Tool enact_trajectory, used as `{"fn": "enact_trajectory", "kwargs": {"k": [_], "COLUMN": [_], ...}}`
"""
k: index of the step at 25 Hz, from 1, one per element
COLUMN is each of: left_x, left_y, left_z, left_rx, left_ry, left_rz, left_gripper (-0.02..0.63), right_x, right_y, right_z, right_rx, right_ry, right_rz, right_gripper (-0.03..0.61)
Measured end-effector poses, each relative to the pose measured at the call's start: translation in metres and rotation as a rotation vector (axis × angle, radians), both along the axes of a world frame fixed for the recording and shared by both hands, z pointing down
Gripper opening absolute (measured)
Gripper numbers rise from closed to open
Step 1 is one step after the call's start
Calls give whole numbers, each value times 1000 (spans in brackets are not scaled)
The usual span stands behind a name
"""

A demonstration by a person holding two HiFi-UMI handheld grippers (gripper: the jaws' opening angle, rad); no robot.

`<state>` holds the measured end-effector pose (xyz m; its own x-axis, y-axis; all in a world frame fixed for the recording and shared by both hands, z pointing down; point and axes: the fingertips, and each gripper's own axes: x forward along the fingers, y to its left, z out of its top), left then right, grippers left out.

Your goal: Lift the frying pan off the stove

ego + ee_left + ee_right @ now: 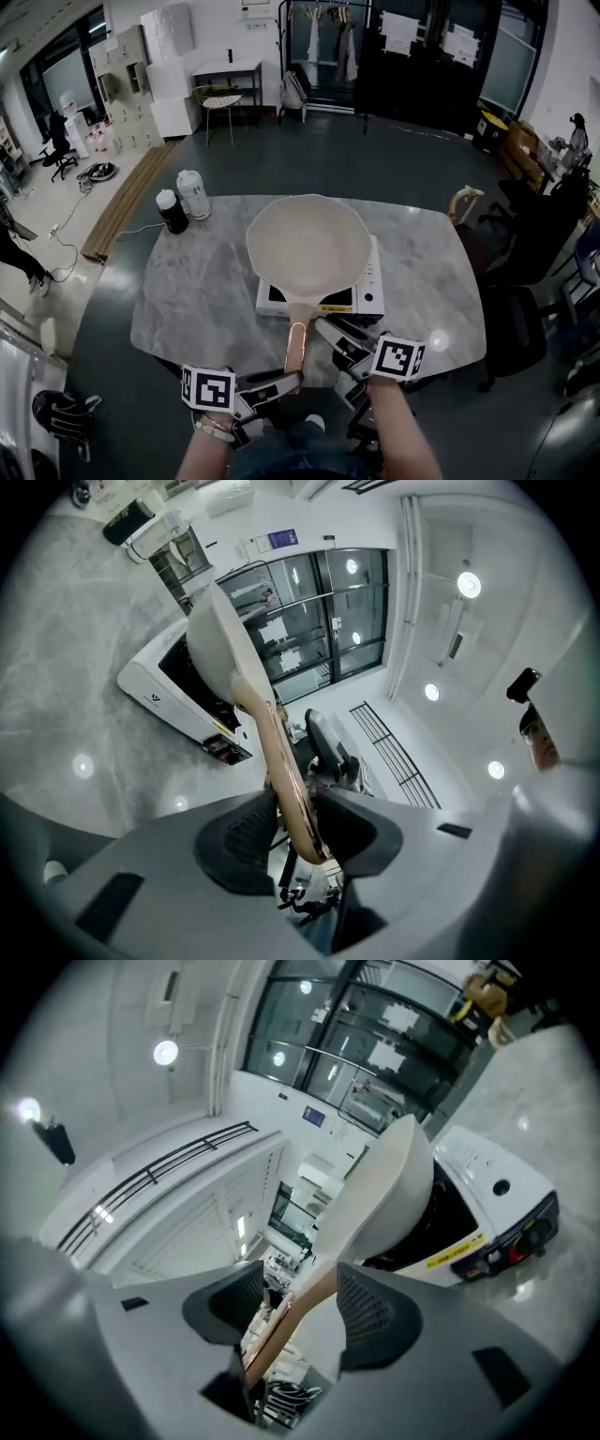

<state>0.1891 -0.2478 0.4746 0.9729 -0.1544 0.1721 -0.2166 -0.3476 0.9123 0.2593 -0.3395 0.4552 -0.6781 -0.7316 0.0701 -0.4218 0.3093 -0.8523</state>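
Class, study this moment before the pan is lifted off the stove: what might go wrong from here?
1. The left gripper clamps only the far tip of the handle, so the wide frying pan may sag or twist in that grip.
2. The right gripper has the handle between open jaws that are not pressing on it. Lifting now would probably put all the weight on the one grip.

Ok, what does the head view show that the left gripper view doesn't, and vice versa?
Only the head view: the empty inside of the pan, the marker cubes and the person's forearms. Only the left gripper view: the left gripper closed on the end of the handle, close up, and ceiling lights. Both: the pan, the stove under it, the marble table.
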Motion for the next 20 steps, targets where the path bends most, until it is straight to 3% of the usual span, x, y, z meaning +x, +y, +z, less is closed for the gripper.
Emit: {"fn": "enact_trajectory", "kwargs": {"k": [3,6,11,14,20], "left_x": [2,0,-1,-1,1], "left_y": [2,1,2,3,9], "left_z": [-2,-2,-4,-3,6], "left_rx": [14,25,50,73,111], "left_ry": [1,-14,-40,-89,-218], "left_rz": [7,-5,-11,5,57], "left_gripper": [144,146,147,152,156], "right_x": [-18,-28,-40,-54,-75], "right_y": [-12,-23,-35,-42,-59], "right_z": [9,25,38,38,47], "right_rx": [-50,-129,-183,-218,-238], "right_ry": [-92,-104,-128,-162,-127], "right_rz": [-93,-125,-190,-225,-266], "right_gripper": [273,287,287,287,259]}}
